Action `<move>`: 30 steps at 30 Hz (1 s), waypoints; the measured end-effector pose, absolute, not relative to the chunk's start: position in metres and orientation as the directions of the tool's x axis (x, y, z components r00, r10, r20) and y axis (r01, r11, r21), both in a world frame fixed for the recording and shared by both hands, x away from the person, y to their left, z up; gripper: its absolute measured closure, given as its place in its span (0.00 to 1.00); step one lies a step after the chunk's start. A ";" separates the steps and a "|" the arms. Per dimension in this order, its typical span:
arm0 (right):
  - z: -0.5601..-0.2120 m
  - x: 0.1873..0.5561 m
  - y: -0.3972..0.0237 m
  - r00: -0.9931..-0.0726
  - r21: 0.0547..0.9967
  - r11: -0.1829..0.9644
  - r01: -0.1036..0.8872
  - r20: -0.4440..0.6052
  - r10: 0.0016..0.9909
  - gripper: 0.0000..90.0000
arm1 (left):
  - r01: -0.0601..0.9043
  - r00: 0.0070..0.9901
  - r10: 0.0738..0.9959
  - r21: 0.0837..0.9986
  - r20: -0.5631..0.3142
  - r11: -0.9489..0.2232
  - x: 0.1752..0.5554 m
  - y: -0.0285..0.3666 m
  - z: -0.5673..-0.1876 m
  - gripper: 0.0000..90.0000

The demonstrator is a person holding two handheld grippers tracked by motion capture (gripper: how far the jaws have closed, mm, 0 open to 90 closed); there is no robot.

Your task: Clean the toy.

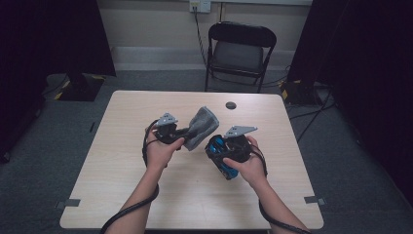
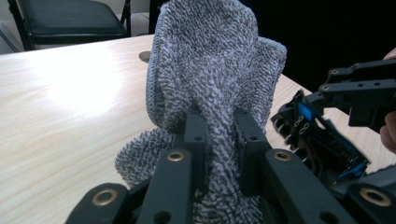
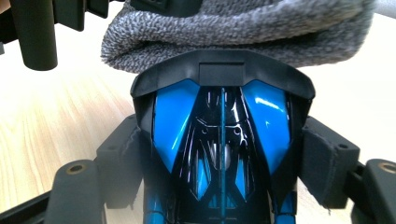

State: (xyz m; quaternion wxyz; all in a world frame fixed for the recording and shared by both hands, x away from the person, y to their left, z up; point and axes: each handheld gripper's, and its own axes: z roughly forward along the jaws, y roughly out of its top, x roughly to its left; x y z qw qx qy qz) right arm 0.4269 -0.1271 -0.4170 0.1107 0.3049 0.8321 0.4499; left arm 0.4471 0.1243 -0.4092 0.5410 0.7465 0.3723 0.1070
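A grey terry cloth (image 1: 202,126) is pinched in my left gripper (image 1: 187,132), which is shut on it and holds it off the table. In the left gripper view the cloth (image 2: 210,70) bunches up between the two black jaws of my left gripper (image 2: 220,140). My right gripper (image 1: 221,152) is shut on a blue and black toy car (image 1: 225,157), gripped by its sides. Through the right gripper view the car (image 3: 222,140) fills the gap of my right gripper (image 3: 222,163), its front end touching or nearly touching the cloth (image 3: 243,32).
The light wooden table (image 1: 126,180) has a round dark grommet (image 1: 231,105) near its far edge. A black folding chair (image 1: 241,51) stands behind the table. Dark curtains flank both sides, and cables run on the floor at the right.
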 end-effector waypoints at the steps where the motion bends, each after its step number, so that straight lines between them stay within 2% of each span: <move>1: -0.417 0.427 -0.127 -0.790 0.816 0.407 0.410 0.095 0.606 0.28 | 0.437 0.701 0.672 0.889 -0.240 -0.139 0.447 0.122 -0.409 0.87; 10: -0.420 0.426 -0.122 -0.793 0.813 0.412 0.411 0.096 0.602 0.28 | 0.433 0.753 0.619 0.877 -0.225 -0.207 0.444 0.108 -0.411 0.87; 30: -0.420 0.429 -0.129 -0.775 0.806 0.421 0.417 0.073 0.627 0.28 | 0.425 0.781 0.580 0.878 -0.231 -0.222 0.434 0.111 -0.413 0.87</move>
